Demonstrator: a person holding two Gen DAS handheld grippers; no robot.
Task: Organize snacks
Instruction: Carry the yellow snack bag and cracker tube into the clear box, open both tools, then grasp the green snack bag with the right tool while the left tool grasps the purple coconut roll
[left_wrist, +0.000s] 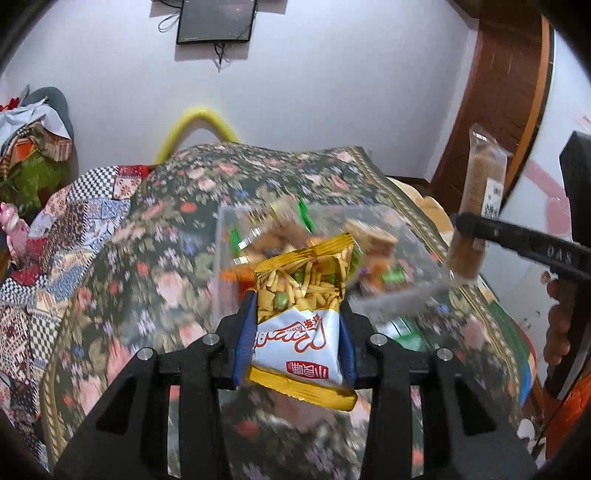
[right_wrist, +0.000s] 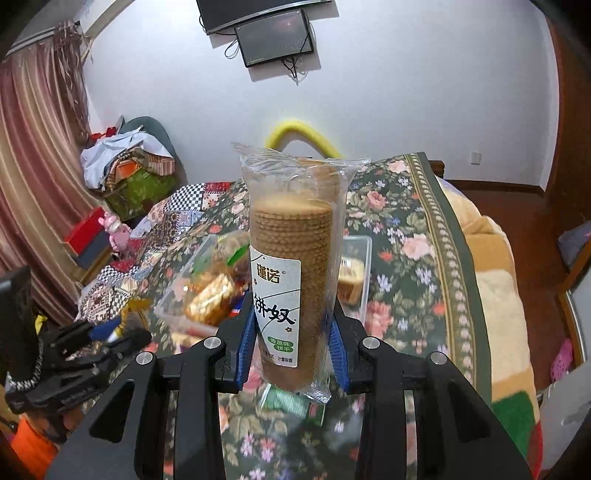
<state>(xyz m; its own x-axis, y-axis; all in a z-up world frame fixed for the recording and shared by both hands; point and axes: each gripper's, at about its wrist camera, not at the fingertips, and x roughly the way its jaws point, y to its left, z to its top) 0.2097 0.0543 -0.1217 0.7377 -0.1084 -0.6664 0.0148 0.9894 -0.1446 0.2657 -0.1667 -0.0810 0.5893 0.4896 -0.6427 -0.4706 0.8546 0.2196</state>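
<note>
My left gripper (left_wrist: 297, 332) is shut on a yellow-and-white snack bag (left_wrist: 301, 314) of fried sticks and peas, held above the floral cloth just in front of a clear plastic box (left_wrist: 399, 291) that holds several wrapped snacks. My right gripper (right_wrist: 291, 339) is shut on a tall clear roll of round biscuits (right_wrist: 291, 266), held upright above the cloth. That roll (left_wrist: 476, 206) and the right gripper's fingers (left_wrist: 524, 240) also show at the right of the left wrist view. The box (right_wrist: 356, 243) lies behind the roll in the right wrist view, with gold-wrapped snacks (right_wrist: 212, 297) inside.
A green packet (right_wrist: 291, 402) lies on the floral cloth (right_wrist: 406, 258) under the roll. A yellow curved tube (left_wrist: 199, 122) stands at the table's far edge. Piled cloth and boxes (right_wrist: 129, 173) sit at the left by the curtain. A blanket (right_wrist: 491, 280) lies to the right.
</note>
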